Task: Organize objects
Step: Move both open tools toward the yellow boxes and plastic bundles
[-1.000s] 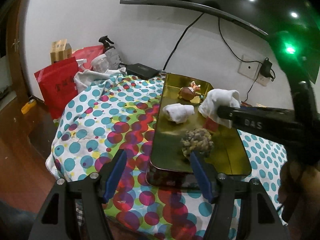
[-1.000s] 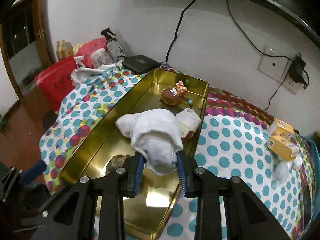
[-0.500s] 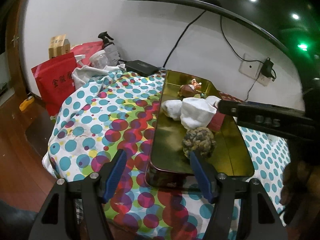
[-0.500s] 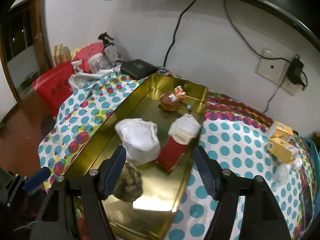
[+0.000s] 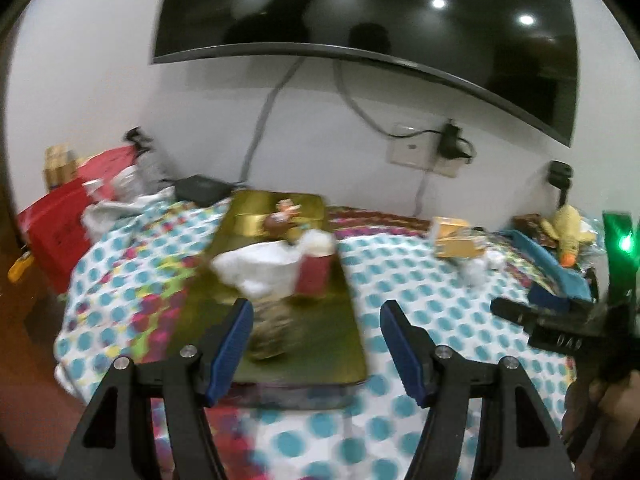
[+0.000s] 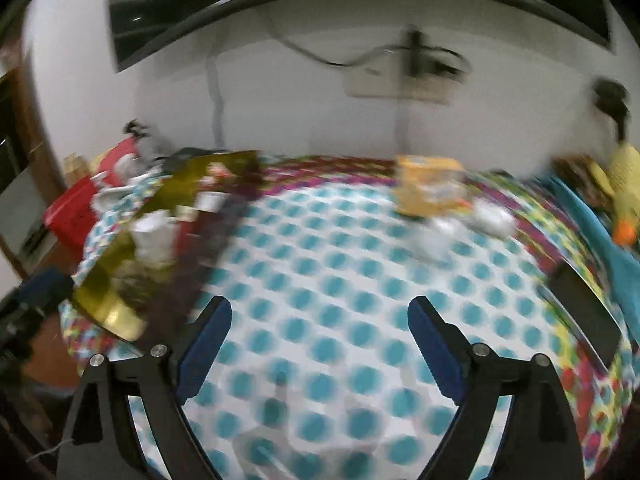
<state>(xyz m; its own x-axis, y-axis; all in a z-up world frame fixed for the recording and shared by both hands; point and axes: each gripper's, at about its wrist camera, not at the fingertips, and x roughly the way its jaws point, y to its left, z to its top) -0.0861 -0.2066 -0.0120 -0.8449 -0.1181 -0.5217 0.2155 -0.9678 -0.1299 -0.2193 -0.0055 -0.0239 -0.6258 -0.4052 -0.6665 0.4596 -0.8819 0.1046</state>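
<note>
My right tongs [image 6: 320,344] are opening, with nothing between them, above the dotted cloth [image 6: 340,280] of the bench. My left tongs [image 5: 316,340] stand spread and empty before the gold tray [image 5: 340,320]. In the tray lie the white cloth [image 5: 260,268], a red box [image 5: 314,278] and a woven ball [image 5: 272,332].

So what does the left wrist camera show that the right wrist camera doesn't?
Only the left wrist view shows the right gripper from outside, its jaws opening with nothing between them, and the empty left gripper over the near end of the gold tray.

Only the right wrist view shows a dark flat slab at the cloth's right edge.

Both show the tray, the white cloth inside it, the yellow boxes and the yellow duck toy.
</note>
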